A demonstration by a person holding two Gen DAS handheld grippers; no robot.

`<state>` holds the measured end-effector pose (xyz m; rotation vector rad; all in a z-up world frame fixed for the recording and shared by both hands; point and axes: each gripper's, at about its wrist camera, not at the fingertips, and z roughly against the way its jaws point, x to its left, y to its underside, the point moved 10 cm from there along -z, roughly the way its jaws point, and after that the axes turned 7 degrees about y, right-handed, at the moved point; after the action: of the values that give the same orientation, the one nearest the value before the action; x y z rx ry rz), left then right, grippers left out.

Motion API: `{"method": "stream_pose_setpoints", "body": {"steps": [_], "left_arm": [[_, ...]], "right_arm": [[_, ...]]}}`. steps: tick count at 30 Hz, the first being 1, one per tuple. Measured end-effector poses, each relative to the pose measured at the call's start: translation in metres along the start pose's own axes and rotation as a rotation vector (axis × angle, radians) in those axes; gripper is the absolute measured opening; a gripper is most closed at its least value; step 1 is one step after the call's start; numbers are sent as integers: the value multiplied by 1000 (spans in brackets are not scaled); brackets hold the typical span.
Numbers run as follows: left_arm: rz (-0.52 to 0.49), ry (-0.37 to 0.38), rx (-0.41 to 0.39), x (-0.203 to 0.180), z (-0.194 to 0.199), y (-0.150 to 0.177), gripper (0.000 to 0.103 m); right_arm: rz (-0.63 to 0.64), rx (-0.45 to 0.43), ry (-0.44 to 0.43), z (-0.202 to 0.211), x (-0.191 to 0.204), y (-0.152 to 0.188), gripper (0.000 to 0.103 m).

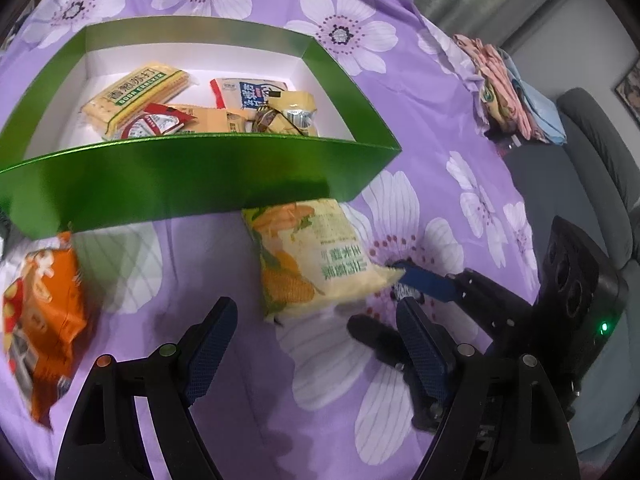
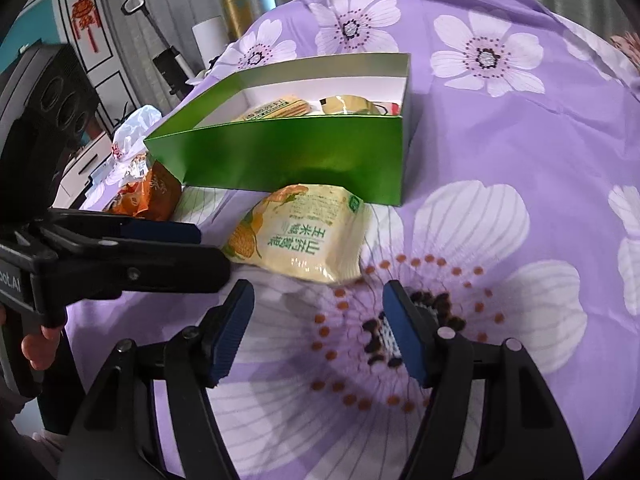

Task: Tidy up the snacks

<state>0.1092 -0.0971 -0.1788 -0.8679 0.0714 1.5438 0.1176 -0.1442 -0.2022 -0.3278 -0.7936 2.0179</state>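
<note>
A green box [image 1: 200, 176] with a white inside holds several snack packets [image 1: 136, 98]; it also shows in the right wrist view [image 2: 296, 160]. A yellow corn snack bag [image 1: 316, 256] lies on the purple cloth just in front of the box, also in the right wrist view [image 2: 304, 236]. An orange snack bag [image 1: 44, 320] lies at the left, and shows in the right wrist view [image 2: 148, 196]. My left gripper [image 1: 312, 320] is open and empty, just short of the yellow bag. My right gripper [image 2: 318, 308] is open and empty, its tips near the bag's corner.
The purple flowered cloth [image 2: 500, 200] covers the table. Folded cloths [image 1: 508, 88] lie at the far right edge, with a grey sofa [image 1: 592, 152] beyond. A white plastic bag [image 2: 132, 132] sits left of the box.
</note>
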Motion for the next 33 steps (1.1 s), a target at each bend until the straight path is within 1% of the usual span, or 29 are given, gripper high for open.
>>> {"method": "stream_pose_setpoints", "body": {"steps": [8,10,12,14,16,17,19,21,22,27,30,33], "left_arm": [[7,-7,23,6,-15,-7,82],[-5,-16,33,8,-19,-8,82],[-14,-21,35,8,-21,-10,81],[-25,-24,34,8,-21,-14,74],[-32,-13,39,6,-23,-14,64],[-33,-3,43,4,-24,-15,61],[-31,-12,42,6,-26,-16,59],[-20,-4,41,7,-27,-17,53],[-19,-2,41,7,-27,-17,51],[-27,-13,35,5,-27,-18,45],[-38,-21,30,3,-26,-18,45],[-42,-22,27,1,-22,-16,45]], "right_arm": [[18,17,-38,-15,4,-11,66],[13,29,-57,-20,5,-12,62],[6,37,-71,-23,5,-14,61],[5,40,-83,-25,6,-16,58],[8,43,-88,-25,7,-17,55],[9,44,-90,-26,7,-17,53],[22,51,-87,-27,9,-17,49],[32,52,-83,-28,10,-17,46],[42,51,-77,-28,11,-17,43],[88,58,-55,-29,15,-17,37],[106,52,-43,-29,16,-18,35],[96,46,-50,-27,17,-18,33]]}}
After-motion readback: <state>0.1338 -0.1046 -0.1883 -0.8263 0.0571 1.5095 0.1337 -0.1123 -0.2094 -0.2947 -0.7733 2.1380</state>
